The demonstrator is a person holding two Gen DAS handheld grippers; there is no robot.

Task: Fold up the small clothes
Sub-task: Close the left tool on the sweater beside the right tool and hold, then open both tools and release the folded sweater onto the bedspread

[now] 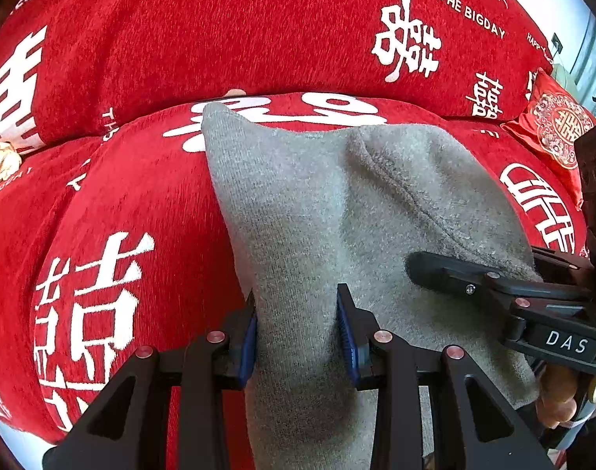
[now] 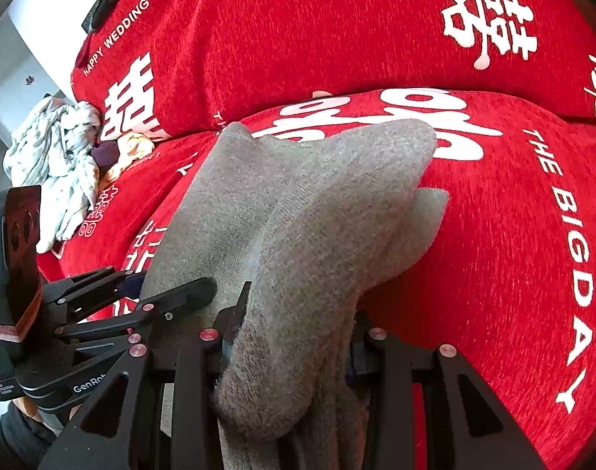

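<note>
A pair of grey socks [image 1: 321,211] lies on the red sofa seat [image 1: 141,180], toes pointing away. My left gripper [image 1: 298,333] has its blue pads on either side of the left sock's near end, clamping it. My right gripper [image 2: 294,333] is shut on the near end of the right sock [image 2: 329,211], which bunches thickly between its jaws and overlaps the other sock. The right gripper shows in the left wrist view [image 1: 493,286] resting on the cloth. The left gripper shows in the right wrist view [image 2: 172,293].
The sofa has a red cover with white characters and a backrest [image 1: 258,31] behind the seat. A red embroidered cushion [image 1: 556,125] sits at the right. A crumpled pile of pale clothes [image 2: 55,164] lies at the left of the seat.
</note>
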